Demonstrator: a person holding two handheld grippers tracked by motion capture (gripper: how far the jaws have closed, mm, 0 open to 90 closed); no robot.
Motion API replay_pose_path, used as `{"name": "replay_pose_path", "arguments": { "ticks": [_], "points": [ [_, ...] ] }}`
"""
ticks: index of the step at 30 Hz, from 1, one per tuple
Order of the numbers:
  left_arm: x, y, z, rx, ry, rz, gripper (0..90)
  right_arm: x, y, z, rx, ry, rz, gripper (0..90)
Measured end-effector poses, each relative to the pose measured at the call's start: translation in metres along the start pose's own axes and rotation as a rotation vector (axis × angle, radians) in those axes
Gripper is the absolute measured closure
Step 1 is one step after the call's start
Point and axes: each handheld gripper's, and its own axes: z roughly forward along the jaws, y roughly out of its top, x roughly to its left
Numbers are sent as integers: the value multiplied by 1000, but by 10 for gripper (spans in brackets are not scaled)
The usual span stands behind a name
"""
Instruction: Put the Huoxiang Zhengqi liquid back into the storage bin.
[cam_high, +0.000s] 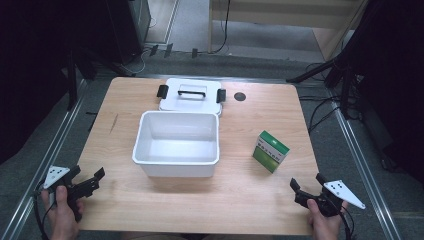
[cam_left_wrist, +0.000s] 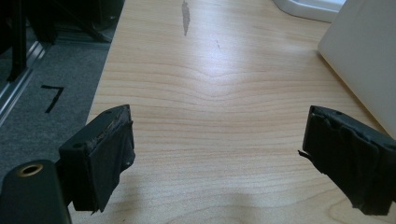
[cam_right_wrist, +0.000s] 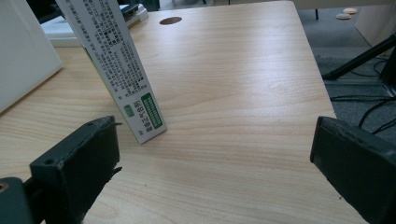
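A white open bin (cam_high: 176, 144) stands in the middle of the wooden table (cam_high: 250, 200). Its white lid (cam_high: 190, 93), with a black handle and black clips, lies flat right behind it. A small green and white box (cam_high: 270, 151) stands upright to the bin's right; its printed side (cam_right_wrist: 116, 60) rises just ahead of the right gripper's jaws. My left gripper (cam_high: 89, 178) rests at the table's near left corner, open and empty, and one white wall of the bin (cam_left_wrist: 364, 56) is to its right. My right gripper (cam_high: 306, 184) is at the near right corner, open and empty.
A round cable hole (cam_high: 240, 96) sits in the table near the back right. Metal rails (cam_high: 365, 165) run along both sides of the table. Black stands and cables (cam_high: 345, 75) crowd the floor to the right, and dark equipment stands at the back left.
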Motion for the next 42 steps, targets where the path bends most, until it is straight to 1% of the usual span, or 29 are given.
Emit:
{"name": "replay_pose_path", "arguments": {
  "ticks": [4,6,9,12,13,14,15,16,17,18,19,21,22,23,24,27,28,29,30,31,32,33,34,35,36,37,39,41,42],
  "points": [
    [-1,0,0,0,6,7,98,1,0,0,4,-3,-6,24],
    [0,0,0,-3,-8,-2,98,1,0,1,5,-14,-5,56],
    [1,-1,-1,-7,-14,-8,98,1,1,0,14,-20,-8,64],
    [0,-1,0,-6,-13,-5,98,1,1,1,37,-2,-27,68],
    [0,-1,0,-4,-12,-5,98,1,2,1,48,-2,-31,76],
    [0,-1,0,-5,-9,-5,98,2,2,1,72,-3,-39,104],
    [0,-1,-1,-4,-8,-3,98,2,2,1,72,-3,-39,104],
    [0,-1,-1,-5,-9,1,99,4,4,1,102,-10,-74,121],
    [-1,-1,-1,-4,-9,3,98,5,5,1,112,-5,-89,123],
    [-1,-1,-1,-4,-9,3,98,5,5,1,112,-5,-89,123],
    [-1,-1,-1,-5,-7,5,99,8,8,0,136,15,-124,124],
    [-1,-1,-1,-4,-7,10,99,9,10,0,140,22,-131,123],
    [-1,-1,-1,-3,-7,11,99,10,13,-1,152,36,-137,123],
    [-1,-1,0,-5,-8,12,99,10,16,-1,175,46,-152,123],
    [-1,-1,0,-5,-8,12,99,10,16,-1,175,46,-152,123],
    [-2,-1,0,-5,-9,14,99,12,24,0,232,53,-188,125],
    [-2,-1,-1,-6,-9,14,99,14,31,1,278,59,-220,125],
    [-2,-1,-1,-5,-9,15,99,14,31,1,278,59,-220,125],
    [-2,-1,-1,-4,-8,16,99,15,37,2,312,63,-250,125],
    [-2,-1,-1,-4,-7,17,99,15,37,2,312,63,-250,125],
    [-2,-1,-1,-2,-6,16,99,16,40,4,335,59,-262,127],
    [-2,-1,0,-4,-4,16,99,16,44,6,365,54,-277,128],
    [-2,-1,-1,-1,-3,16,99,17,50,11,416,52,-301,131],
    [-2,-1,-1,-1,-3,16,99,17,53,12,436,50,-311,131],
    [-2,-1,-1,-1,-3,17,99,17,53,12,436,50,-311,131],
    [-2,-1,-1,-3,-3,15,99,19,61,16,489,52,-350,130],
    [-2,-1,-1,-3,-4,15,99,20,67,20,536,39,-375,132],
    [-2,-1,-1,-4,-4,15,99,21,76,24,605,40,-404,133],
    [-2,-1,-1,-4,-4,14,99,21,76,24,605,40,-404,133]
  ]
}}
